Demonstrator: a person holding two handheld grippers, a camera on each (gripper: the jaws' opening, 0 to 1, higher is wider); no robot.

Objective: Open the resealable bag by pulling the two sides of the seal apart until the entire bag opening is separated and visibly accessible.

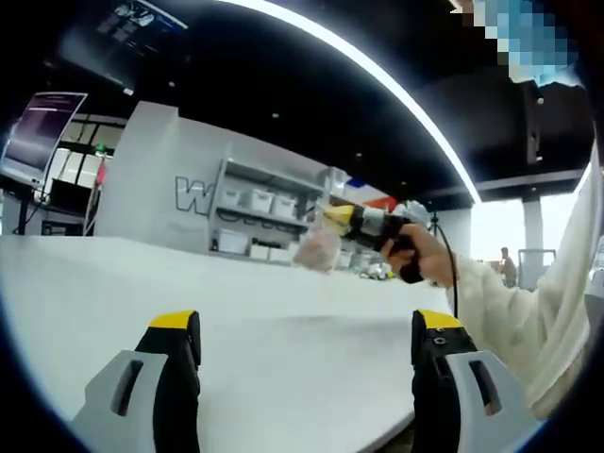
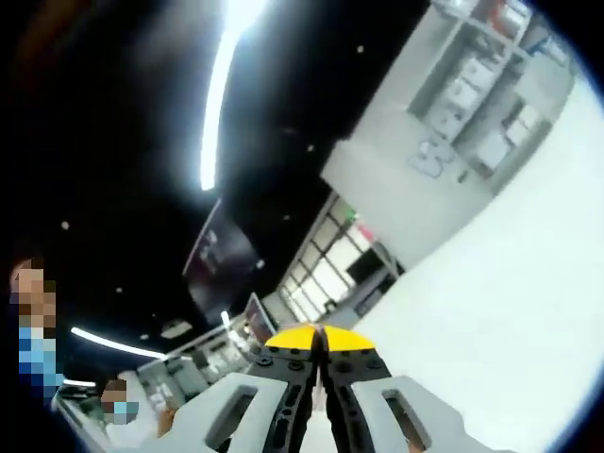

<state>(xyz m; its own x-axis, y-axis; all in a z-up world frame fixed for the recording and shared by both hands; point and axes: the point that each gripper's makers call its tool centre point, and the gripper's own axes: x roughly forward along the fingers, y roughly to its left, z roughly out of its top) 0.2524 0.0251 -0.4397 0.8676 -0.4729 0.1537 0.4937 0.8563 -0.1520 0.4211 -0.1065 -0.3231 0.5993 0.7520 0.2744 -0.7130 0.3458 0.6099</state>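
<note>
Two claws: left claw (image 1: 307,344) spread wide over the white surface (image 1: 283,349), empty; right claw (image 1: 326,220) pinched together on the clear bag (image 1: 318,247), held aloft.

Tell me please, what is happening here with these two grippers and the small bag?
A person holds a gripper in each hand over a white table. The right gripper, seen in the left gripper view, is lifted in the air and holds a small clear bag that hangs from its tips. In its own view, its jaws are closed together. The left gripper is open, low over the table and apart from the bag. The bag does not look opened yet.
</note>
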